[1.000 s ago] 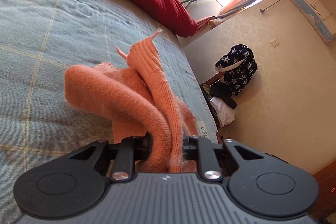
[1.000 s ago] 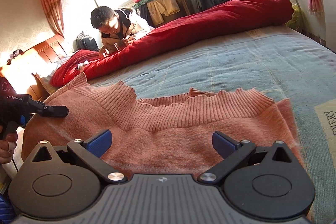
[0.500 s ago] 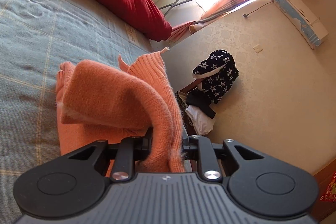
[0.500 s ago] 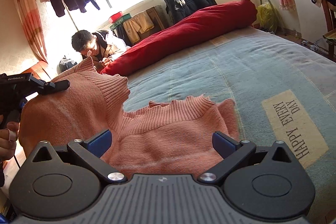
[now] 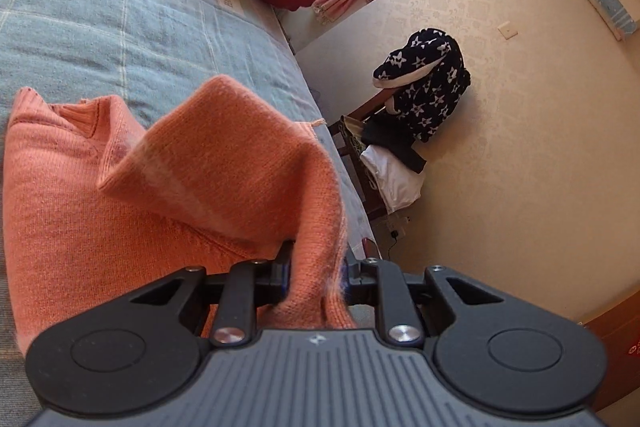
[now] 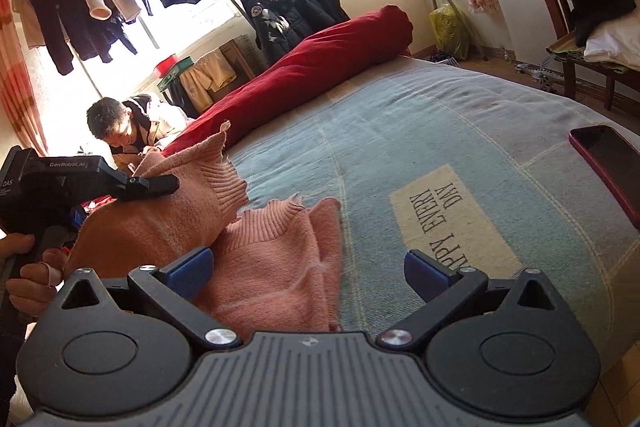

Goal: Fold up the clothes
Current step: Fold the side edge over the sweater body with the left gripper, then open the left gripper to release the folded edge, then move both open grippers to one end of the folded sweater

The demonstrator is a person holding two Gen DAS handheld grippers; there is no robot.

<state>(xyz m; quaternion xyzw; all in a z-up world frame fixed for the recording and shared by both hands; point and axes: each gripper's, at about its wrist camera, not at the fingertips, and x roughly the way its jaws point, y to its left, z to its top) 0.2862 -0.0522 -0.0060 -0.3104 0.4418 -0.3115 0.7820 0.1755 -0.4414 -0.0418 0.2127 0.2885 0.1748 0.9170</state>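
- Progress looks to be about midway through one fold: the salmon-orange knitted sweater [image 6: 276,267] lies on the blue-grey checked bed cover [image 6: 420,131], with one side lifted and carried over the part that lies flat.
- The left gripper [image 5: 316,267] has its jaws drawn close together, pinching a thick bunch of the sweater's knit; the raised cloth makes a tented flap above the flat body of the sweater.
- In the right wrist view this same gripper [image 6: 156,185] shows at the sweater's left side, with the ribbed hem standing up beside it, so the flap is not yet laid down.
- The right gripper [image 6: 308,267] has its blue pads spread wide and grips nothing; it hovers at the sweater's near edge, the left pad just over the knit.
- Landmark for place: the cream patch printed "HAPPY EVERY DAY" [image 6: 448,223] on the bed cover. The sweater sits just left of it in the right wrist view, the long red rolled quilt [image 6: 312,67] lies well beyond it, and a dark phone with a red rim [image 6: 604,167] rests to its right.
- Left to do, by my judgement: lay the held flap flat, release it, smooth it, then make the remaining folds; no finished, squared-up garment is visible.
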